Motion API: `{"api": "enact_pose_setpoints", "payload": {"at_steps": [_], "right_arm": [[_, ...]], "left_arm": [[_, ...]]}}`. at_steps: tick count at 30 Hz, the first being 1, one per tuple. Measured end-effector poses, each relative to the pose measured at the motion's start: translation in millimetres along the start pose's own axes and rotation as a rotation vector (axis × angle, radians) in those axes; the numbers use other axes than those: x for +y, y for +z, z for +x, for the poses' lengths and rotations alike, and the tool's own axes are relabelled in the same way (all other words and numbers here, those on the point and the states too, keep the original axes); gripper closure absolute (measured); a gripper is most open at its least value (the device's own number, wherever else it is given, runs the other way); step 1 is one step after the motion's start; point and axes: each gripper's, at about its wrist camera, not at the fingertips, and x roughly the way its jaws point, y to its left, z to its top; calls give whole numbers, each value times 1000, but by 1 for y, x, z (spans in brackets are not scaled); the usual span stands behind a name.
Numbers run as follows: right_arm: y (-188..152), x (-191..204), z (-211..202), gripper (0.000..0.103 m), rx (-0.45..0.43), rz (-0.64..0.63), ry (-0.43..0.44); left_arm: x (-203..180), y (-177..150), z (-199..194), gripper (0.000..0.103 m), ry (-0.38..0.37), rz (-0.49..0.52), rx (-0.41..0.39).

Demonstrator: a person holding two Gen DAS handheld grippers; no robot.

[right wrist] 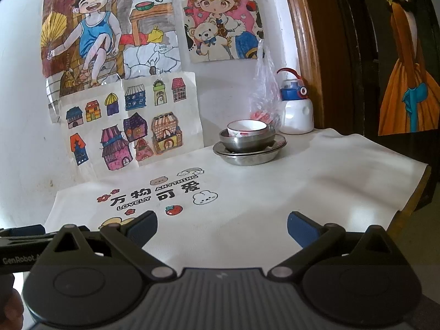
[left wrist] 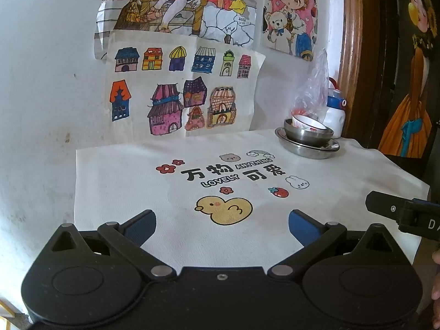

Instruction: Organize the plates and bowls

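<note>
Your left gripper [left wrist: 222, 224] sits nearest, jaws spread wide, nothing between them, low over the bench's near edge. Your right gripper [right wrist: 222, 225] likewise: wide apart, empty. Both face the wall. White printed cloth [right wrist: 275, 192] covers the bench. Stack at the far right corner: white bowl [right wrist: 246, 128] nested upright in a steel bowl [right wrist: 242, 141], on steel plates [right wrist: 249, 155]. All round, mouths up, no long axis. Plastic bag [right wrist: 265, 93] and white bottle [right wrist: 298, 110] just behind.
</note>
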Motion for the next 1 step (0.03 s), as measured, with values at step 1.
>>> {"api": "enact_pose_setpoints", "payload": {"at_steps": [1], "right_arm": [[0, 0, 0, 0, 1, 1, 0]], "left_arm": [[0, 0, 0, 1, 1, 0, 0]]}}
